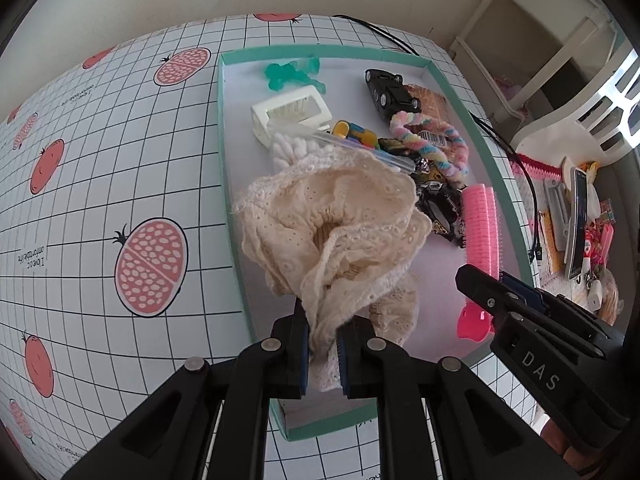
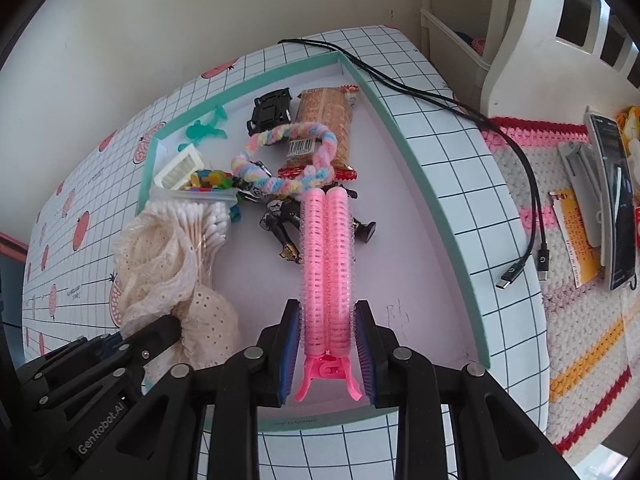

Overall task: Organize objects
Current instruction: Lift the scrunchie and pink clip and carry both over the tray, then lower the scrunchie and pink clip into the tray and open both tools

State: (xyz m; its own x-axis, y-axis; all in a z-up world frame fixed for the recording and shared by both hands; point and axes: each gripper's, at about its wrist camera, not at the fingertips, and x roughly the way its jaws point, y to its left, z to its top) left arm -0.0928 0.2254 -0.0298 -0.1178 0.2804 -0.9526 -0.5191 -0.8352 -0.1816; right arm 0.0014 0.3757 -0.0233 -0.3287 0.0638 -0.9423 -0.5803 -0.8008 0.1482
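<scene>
Cream lace cloth [image 1: 328, 232] is pinched by the left gripper [image 1: 323, 354], a pink hair roller [image 2: 327, 264] clamped by the right gripper [image 2: 327, 354], both over the tray [image 2: 436, 216], probably for sorting.

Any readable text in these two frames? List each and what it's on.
"DAS": right gripper body, left wrist view.
"GenRobot.AI": left gripper body, right wrist view.
"I love..." upside down: tablecloth; rest blurred.
Barcode label on pastel braided ring: digits too small.
Orange card: print unreadable.
</scene>
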